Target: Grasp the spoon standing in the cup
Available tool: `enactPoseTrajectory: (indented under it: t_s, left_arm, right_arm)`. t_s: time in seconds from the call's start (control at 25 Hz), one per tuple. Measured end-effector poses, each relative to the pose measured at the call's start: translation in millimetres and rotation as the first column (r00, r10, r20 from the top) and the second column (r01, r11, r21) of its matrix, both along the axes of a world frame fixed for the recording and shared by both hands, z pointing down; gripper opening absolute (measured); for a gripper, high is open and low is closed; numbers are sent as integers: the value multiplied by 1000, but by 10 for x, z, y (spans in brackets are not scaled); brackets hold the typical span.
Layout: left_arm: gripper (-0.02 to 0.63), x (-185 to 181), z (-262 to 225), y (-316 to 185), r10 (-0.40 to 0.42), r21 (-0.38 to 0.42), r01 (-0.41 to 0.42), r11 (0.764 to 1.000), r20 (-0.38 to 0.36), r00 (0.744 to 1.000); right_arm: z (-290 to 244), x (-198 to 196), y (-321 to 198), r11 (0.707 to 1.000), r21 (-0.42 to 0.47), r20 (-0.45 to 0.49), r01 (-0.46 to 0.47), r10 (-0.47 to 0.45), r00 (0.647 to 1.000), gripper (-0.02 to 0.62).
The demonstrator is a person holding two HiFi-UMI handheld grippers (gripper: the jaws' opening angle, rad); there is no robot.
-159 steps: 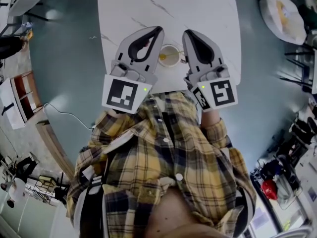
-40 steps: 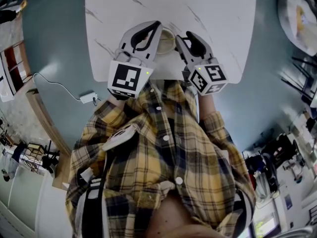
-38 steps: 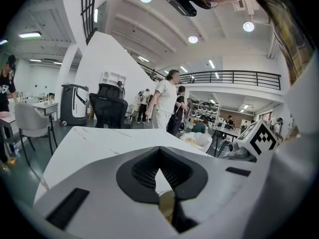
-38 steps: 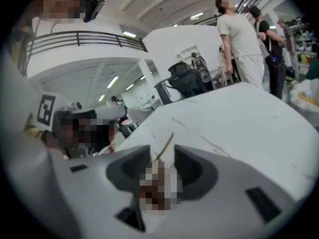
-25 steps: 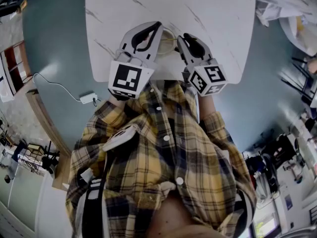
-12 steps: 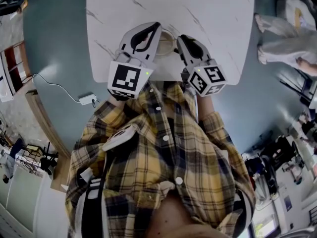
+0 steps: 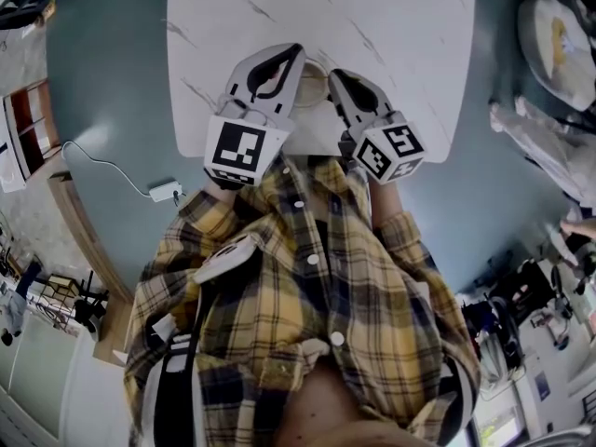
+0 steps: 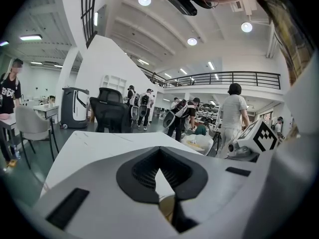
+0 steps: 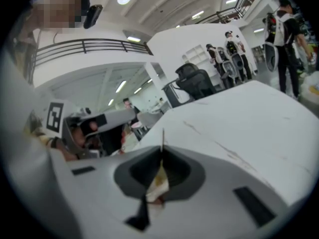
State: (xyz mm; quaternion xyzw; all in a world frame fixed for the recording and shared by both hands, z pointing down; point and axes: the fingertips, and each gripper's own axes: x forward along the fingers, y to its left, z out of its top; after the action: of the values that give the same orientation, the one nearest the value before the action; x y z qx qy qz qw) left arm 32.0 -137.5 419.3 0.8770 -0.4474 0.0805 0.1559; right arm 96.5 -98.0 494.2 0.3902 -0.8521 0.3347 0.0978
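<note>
Two grippers sit on the near edge of the white marble worktop (image 7: 391,26), with the cup (image 7: 315,80) between them. The right gripper (image 7: 332,74) reaches over the cup's rim, its jaws pressed together on a thin upright sliver that appears to be the handle of the spoon (image 9: 163,137); yellowish contents of the cup show through the gap behind the tips. The left gripper (image 7: 298,52) rests just beside the cup, jaws closed tip to tip on nothing.
</note>
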Motion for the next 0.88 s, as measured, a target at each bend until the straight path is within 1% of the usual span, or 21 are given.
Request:
enactPoseTrajectory:
  t_s: [0.12, 0.28, 0.44, 0.88]
  left_arm:
    - [14, 13, -63, 26, -4, 13, 4, 1000, -1, 1000]
    - [14, 6, -103, 16, -12, 30, 12, 999, -2, 1000]
    - [14, -48, -160, 1, -20, 53, 20, 998, -2, 1000]
    - [14, -129, -425, -33, -50, 119, 51, 992, -10, 999]
  right_arm:
    - [-76, -18, 23, 1000, 10, 3, 15, -15, 1000, 34]
    - [-113, -35, 17, 999, 30, -22, 40, -39, 999, 32]
    - [-190, -73, 7, 997, 49, -26, 53, -51, 998, 32]
    - [-654, -200, -18, 983, 131, -18, 126, -125, 992, 32]
